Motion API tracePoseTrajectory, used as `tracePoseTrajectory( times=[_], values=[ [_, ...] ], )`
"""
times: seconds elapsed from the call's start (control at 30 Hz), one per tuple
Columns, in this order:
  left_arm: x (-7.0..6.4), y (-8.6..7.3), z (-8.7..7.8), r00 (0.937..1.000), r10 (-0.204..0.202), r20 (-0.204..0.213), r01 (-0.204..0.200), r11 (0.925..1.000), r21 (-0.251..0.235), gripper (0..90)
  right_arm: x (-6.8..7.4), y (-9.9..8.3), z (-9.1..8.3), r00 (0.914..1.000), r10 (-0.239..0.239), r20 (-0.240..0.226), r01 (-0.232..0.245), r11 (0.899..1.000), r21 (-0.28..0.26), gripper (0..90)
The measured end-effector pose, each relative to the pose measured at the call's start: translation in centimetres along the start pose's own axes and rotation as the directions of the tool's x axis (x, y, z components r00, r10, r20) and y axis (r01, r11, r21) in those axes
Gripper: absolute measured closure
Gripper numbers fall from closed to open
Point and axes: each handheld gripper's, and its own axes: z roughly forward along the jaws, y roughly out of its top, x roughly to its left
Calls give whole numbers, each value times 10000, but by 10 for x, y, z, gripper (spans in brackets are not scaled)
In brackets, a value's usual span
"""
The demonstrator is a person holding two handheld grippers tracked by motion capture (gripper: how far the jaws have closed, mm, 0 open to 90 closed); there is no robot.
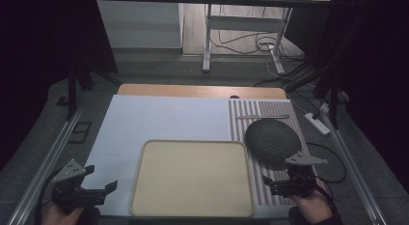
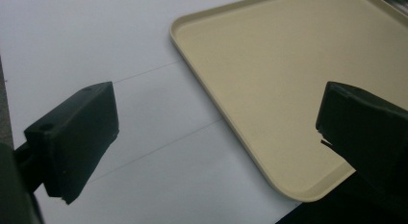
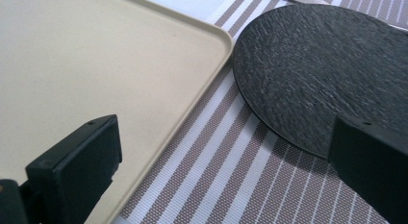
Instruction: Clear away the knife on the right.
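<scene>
A beige tray (image 1: pixel 192 179) lies empty on the worktop. Just right of it, on a striped mat (image 1: pixel 277 111), rests a dark round plate (image 1: pixel 272 136) (untouched). The right tool (image 1: pixel 281 185) hovers near the plate, the left tool (image 1: pixel 99 189) left of the tray — both wide open, empty. Likely starting; next, clamp the plate's rim.

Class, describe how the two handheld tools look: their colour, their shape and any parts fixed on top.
Both are black. The left tool and the right tool each carry a grey three-cornered plate on top. In the gripper views the jaws are blocky, matte black slabs with small holes in their upper faces. A dark sleeve cuff shows at the right wrist.
</scene>
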Motion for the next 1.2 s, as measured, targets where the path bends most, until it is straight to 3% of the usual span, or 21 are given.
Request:
tracePoseTrajectory(
  times=[0.43, 0.63, 0.9, 1.2],
  values=[
    [0, 0, 0, 10000, -35, 6, 35, 10000, 36, 21, -4, 7, 6, 9998, -187, -77, 186, 9998, -73, 0],
    [1, 0, 0, 10000, -36, 15, 36, 10000, 29, 21, -9, 11, 7, 9982, 365, -475, -386, 9983, -444, 0],
    [0, 0, 1, 10000, -41, 14, 40, 10000, 46, 22, -19, 16, 16, 9937, 697, -880, -729, 9967, -344, 0],
    [0, 0, 1, 10000, -36, 15, 36, 10000, 50, 22, -29, 22, 32, 9990, 392, -192, -390, 9992, 122, 0]
  ],
)
